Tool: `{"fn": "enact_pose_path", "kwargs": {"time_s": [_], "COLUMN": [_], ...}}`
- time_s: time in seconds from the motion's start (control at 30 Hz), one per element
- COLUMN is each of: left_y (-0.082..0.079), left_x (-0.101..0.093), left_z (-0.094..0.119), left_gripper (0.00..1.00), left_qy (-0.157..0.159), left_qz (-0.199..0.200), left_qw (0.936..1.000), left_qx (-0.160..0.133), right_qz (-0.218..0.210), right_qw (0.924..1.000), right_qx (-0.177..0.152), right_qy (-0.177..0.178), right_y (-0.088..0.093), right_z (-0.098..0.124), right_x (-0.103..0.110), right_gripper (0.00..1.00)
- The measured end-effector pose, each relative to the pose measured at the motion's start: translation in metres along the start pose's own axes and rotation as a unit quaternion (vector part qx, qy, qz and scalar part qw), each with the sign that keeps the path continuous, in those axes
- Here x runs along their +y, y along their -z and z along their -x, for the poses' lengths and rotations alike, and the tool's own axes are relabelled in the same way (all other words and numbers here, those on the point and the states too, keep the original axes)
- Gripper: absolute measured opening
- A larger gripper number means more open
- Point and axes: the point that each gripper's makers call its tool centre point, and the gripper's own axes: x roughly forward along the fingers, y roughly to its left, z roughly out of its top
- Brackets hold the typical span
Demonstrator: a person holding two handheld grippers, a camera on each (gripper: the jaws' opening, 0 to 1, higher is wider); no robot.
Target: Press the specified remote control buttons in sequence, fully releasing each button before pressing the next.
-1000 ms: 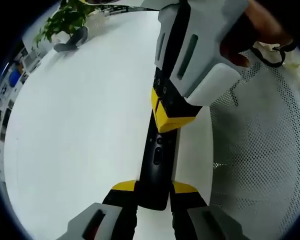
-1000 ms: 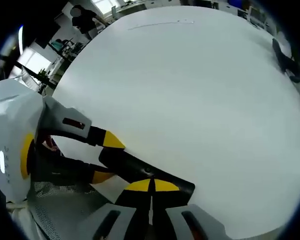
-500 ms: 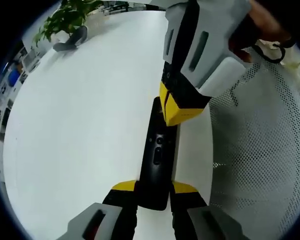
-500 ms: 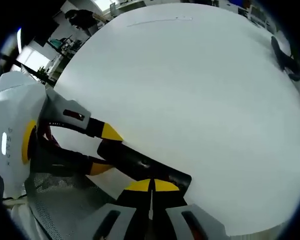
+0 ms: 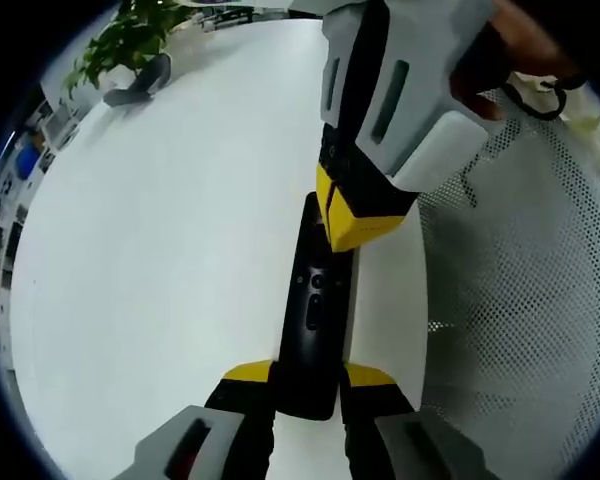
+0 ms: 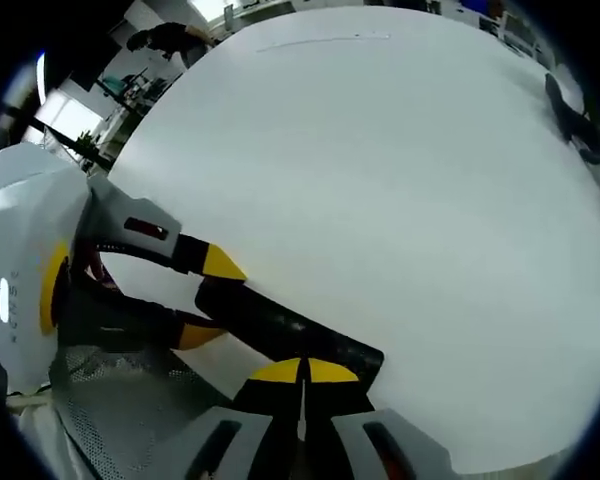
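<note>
Remote control (image 5: 313, 310) clamped in left claw (image 5: 308, 378); right claw (image 6: 302, 372) together, over white table (image 6: 400, 200).

The slim black remote control (image 5: 314, 315), with small buttons on its upper face, lies lengthwise over the white table (image 5: 160, 250), its near end clamped between yellow-tipped jaws and its far end under another gripper's closed yellow tips.

Right gripper (image 6: 302, 372) closed above black remote (image 6: 280, 328), remote clamped by left gripper (image 6: 208, 298), white tabletop (image 6: 400, 190) beneath
</note>
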Motion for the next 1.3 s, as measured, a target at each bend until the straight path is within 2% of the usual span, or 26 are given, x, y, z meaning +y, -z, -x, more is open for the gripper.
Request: {"fn": "enact_pose_path", "kwargs": {"time_s": [0.23, 0.4, 0.67, 0.8, 1.03, 1.3], "left_y": [0.000, 0.000, 0.000, -0.001, -0.001, -0.002], "left_x": [-0.001, 0.000, 0.000, 0.000, 0.001, 0.001], "left_z": [0.000, 0.000, 0.000, 0.000, 0.000, 0.000], "left_gripper": [0.25, 0.25, 0.25, 0.25, 0.24, 0.24], "left_qy": [-0.004, -0.002, -0.002, -0.008, -0.008, -0.015], "left_qz": [-0.008, -0.011, -0.008, 0.001, 0.018, 0.037], "left_qw": [1.0000, 0.9999, 1.0000, 1.0000, 0.9998, 0.9992], "left_qx": [0.004, 0.008, 0.005, 0.001, -0.007, -0.006], "right_qz": [-0.001, -0.026, -0.044, -0.045, -0.054, -0.034], "right_qw": [1.0000, 0.9995, 0.9987, 0.9988, 0.9982, 0.9993], "right_qx": [0.005, 0.003, 0.004, 0.003, -0.018, -0.013], "right_qy": [0.004, -0.016, -0.025, -0.017, -0.017, -0.003], "right_y": [0.002, 0.004, 0.005, 0.006, -0.005, -0.012], "right_z": [0.004, 0.005, 0.004, 0.006, 0.007, 0.001], "right_x": [0.004, 0.004, 0.005, 0.002, -0.003, -0.002], "right_gripper": [0.00, 0.00, 0.00, 0.00, 0.00, 0.00]}}
